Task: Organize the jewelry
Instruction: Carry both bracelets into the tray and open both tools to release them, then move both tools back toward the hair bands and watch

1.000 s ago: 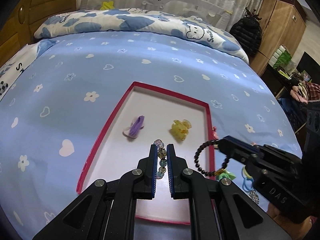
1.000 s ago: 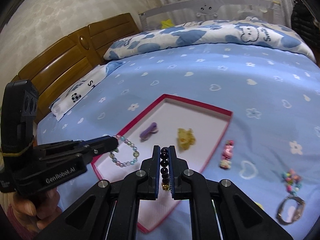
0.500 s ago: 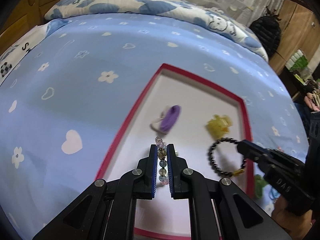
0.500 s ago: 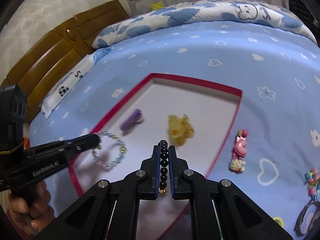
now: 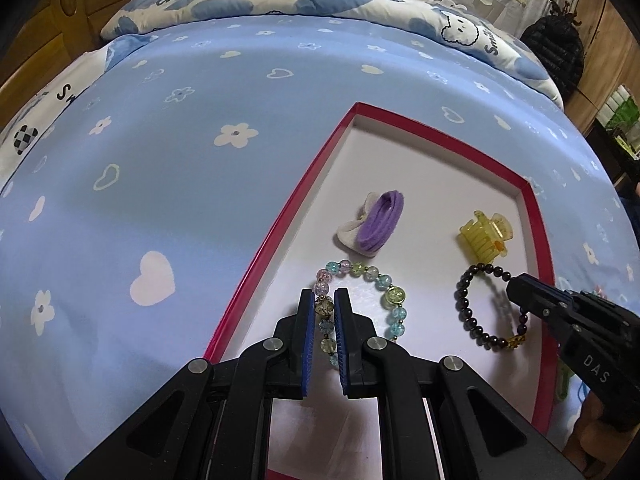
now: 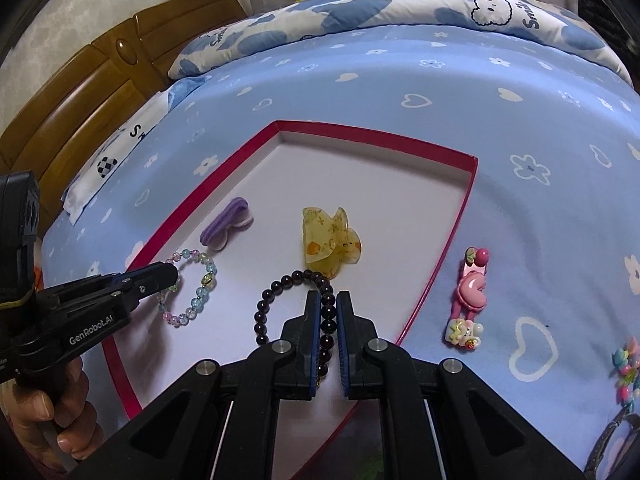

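A shallow red-rimmed tray with a white floor lies on the blue bed sheet. My left gripper is shut on a pastel glass-bead bracelet, whose loop lies low over the tray floor near its left rim. My right gripper is shut on a dark bead bracelet, its loop down over the tray floor to the right. Farther back in the tray lie a purple hair tie and a yellow claw clip.
On the sheet right of the tray lie a pink heart hair clip and a colourful charm piece. A folded quilt runs along the far side, a wooden headboard stands at the left. A hand holds the left gripper.
Both grippers have sunk toward the tray with their bracelets. The loops, hanging in the air before, now lie spread low over the tray floor.
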`<move>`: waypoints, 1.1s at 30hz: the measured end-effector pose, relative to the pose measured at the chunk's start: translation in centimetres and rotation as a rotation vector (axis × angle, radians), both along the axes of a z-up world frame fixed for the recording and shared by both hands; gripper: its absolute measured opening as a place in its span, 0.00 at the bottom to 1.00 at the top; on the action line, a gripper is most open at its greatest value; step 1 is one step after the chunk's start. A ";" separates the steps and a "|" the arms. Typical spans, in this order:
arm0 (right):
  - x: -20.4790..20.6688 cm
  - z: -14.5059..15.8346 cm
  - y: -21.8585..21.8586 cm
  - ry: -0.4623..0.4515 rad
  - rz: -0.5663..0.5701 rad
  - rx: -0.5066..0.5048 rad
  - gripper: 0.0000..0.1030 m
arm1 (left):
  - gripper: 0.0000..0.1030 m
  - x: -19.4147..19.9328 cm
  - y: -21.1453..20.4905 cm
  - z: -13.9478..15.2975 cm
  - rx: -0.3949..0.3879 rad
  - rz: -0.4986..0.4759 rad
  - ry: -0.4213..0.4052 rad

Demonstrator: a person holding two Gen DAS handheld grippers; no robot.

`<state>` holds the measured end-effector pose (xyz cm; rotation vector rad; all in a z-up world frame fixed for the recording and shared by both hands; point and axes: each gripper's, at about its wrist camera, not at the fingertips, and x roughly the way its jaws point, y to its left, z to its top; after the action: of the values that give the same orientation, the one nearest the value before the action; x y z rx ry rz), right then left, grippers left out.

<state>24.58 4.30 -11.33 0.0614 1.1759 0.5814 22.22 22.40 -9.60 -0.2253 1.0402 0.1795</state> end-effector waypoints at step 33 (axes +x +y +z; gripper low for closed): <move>-6.1 8.5 -14.3 -0.130 -0.243 0.132 0.34 | 0.58 -8.1 -5.5 6.8 -0.073 -0.072 -0.162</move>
<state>18.48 -9.96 -2.78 0.2713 0.9860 0.4405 14.11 16.91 -2.76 -0.2636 0.8931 0.0573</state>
